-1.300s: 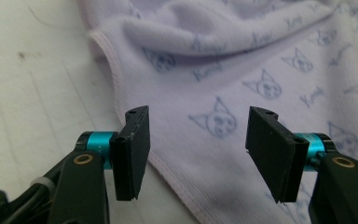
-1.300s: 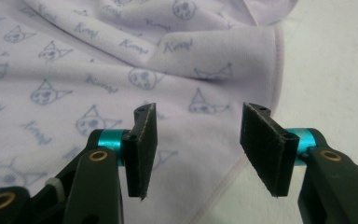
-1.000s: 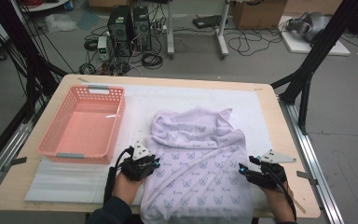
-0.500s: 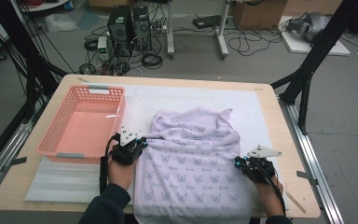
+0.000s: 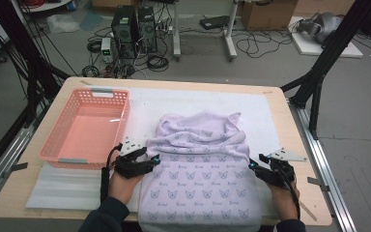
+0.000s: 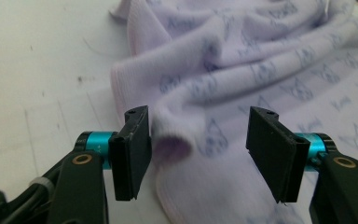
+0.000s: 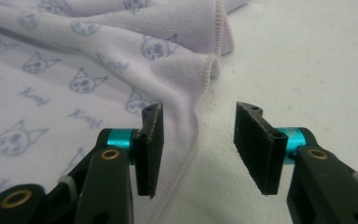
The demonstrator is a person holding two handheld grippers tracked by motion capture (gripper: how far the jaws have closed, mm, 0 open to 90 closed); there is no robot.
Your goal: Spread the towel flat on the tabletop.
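Lying rumpled, soft lilac towel (image 5: 200,174) w/ cat print (stitched hem), pink mesh basket (image 5: 84,128)

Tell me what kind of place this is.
Probably a lab or workshop set up for recording: computer towers and loose cables on the floor, a black frame around the table, where a lilac towel and a pink basket lie.

Pink basket (image 5: 84,126), PC towers (image 5: 134,25) behind.
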